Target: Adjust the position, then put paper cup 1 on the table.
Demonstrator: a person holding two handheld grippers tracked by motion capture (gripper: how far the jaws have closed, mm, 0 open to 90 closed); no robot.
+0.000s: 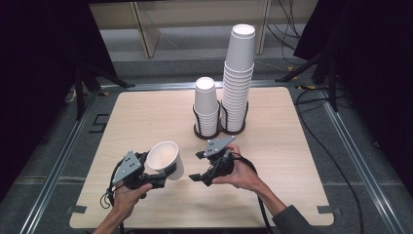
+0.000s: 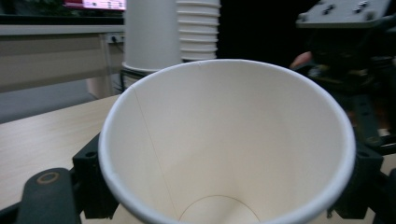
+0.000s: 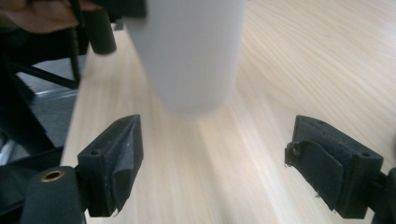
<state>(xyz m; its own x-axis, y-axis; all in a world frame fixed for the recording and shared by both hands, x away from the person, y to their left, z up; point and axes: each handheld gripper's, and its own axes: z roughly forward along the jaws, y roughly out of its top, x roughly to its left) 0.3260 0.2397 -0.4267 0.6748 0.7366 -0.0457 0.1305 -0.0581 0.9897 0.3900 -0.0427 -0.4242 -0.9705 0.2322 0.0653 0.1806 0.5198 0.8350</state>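
Now paper cup (image 1: 165,159) clamped in left tongs (image 1: 163,176), right tongs (image 1: 197,166) just beside.

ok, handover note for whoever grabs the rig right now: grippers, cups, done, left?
Left gripper: shut on a single paper cup, tilted and held off the table, mouth toward its own camera.
Right gripper: open, nothing between the jaws, just right of the cup and pointing at it.
Cup holder at table centre: short stack in the left ring, tall stack in the right, both upside down.
Done: one cup is out and gripped.
Left: likely pass it to the right gripper or put it on a stack; unclear which.
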